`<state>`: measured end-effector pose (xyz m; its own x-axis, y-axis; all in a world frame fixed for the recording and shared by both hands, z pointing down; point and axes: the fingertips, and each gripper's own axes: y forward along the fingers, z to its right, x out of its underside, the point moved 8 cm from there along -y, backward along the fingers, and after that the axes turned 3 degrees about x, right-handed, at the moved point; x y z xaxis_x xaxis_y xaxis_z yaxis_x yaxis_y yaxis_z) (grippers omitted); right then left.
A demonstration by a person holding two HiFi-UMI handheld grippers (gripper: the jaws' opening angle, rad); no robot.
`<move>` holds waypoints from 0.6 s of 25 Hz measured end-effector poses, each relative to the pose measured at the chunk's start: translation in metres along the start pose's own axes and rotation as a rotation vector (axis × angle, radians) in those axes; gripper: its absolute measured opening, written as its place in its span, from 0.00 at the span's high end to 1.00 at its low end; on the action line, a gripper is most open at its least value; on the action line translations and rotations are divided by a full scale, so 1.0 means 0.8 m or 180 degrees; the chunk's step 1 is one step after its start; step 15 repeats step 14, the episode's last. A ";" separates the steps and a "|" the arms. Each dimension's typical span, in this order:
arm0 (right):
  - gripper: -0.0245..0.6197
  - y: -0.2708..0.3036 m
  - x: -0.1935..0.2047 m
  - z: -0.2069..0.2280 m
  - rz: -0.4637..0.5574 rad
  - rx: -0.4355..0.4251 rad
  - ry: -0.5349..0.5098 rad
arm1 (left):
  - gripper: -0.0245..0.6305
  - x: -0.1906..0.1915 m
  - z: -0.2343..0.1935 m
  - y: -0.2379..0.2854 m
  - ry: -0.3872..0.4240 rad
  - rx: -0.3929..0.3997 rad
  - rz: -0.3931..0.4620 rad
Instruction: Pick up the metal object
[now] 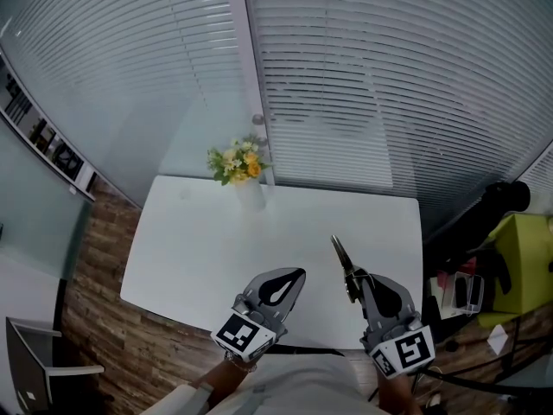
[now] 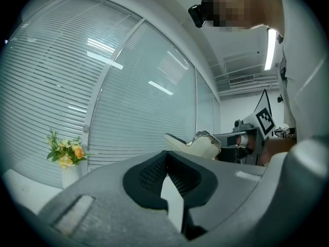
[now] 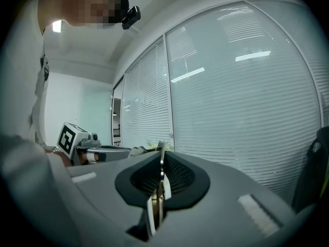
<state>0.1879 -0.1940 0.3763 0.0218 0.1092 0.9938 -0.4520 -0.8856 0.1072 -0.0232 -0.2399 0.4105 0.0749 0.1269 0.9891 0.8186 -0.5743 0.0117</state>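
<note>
- A white worktop point(image 1: 199, 249) carries a vase of flowers point(image 1: 246, 180), which stands at its far edge, close in front of the window blinds point(image 1: 389, 85).
- The metal object point(image 1: 341, 253) is off the worktop, well to the near right of the vase. It is held up in the air above the worktop's near-right part.
- The right gripper point(image 1: 356, 282) has its fingers closed on the metal object, which sticks out past the fingertips towards the vase side.
- In the right gripper view, the object point(image 3: 161, 176) shows as a thin, upright metal strip pinched between the two dark pads of that gripper point(image 3: 162, 158).
- The left gripper point(image 1: 298, 275) hovers nearer than the vase and slightly to its right, just left of the right gripper and apart from it.
- Its fingers are closed tip to tip with nothing between them. The left gripper view shows the pads of this gripper point(image 2: 165, 156) meeting at the top, with only the pale worktop seen through the gap below.
- The vase point(image 2: 69, 171) appears low at the left of the left gripper view.
- The marker cube point(image 2: 264, 118) of the right gripper shows far right of the vase.
</note>
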 end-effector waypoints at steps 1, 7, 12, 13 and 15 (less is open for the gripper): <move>0.95 0.000 0.000 0.000 0.0002 0.0005 0.0004 | 0.96 -0.001 0.000 0.000 -0.0005 0.0000 0.0012; 0.95 -0.001 -0.001 0.001 0.0006 0.0014 0.0011 | 0.96 -0.003 0.001 0.002 -0.0015 0.0006 0.0044; 0.95 -0.001 -0.002 0.001 0.0007 0.0015 0.0011 | 0.96 -0.003 0.002 0.002 -0.0028 0.0010 0.0037; 0.95 -0.001 -0.002 0.001 0.0007 0.0015 0.0009 | 0.96 -0.004 0.003 0.002 -0.0024 0.0013 0.0044; 0.95 -0.001 -0.002 0.001 0.0007 0.0014 0.0008 | 0.96 -0.005 0.003 0.003 -0.0020 0.0016 0.0052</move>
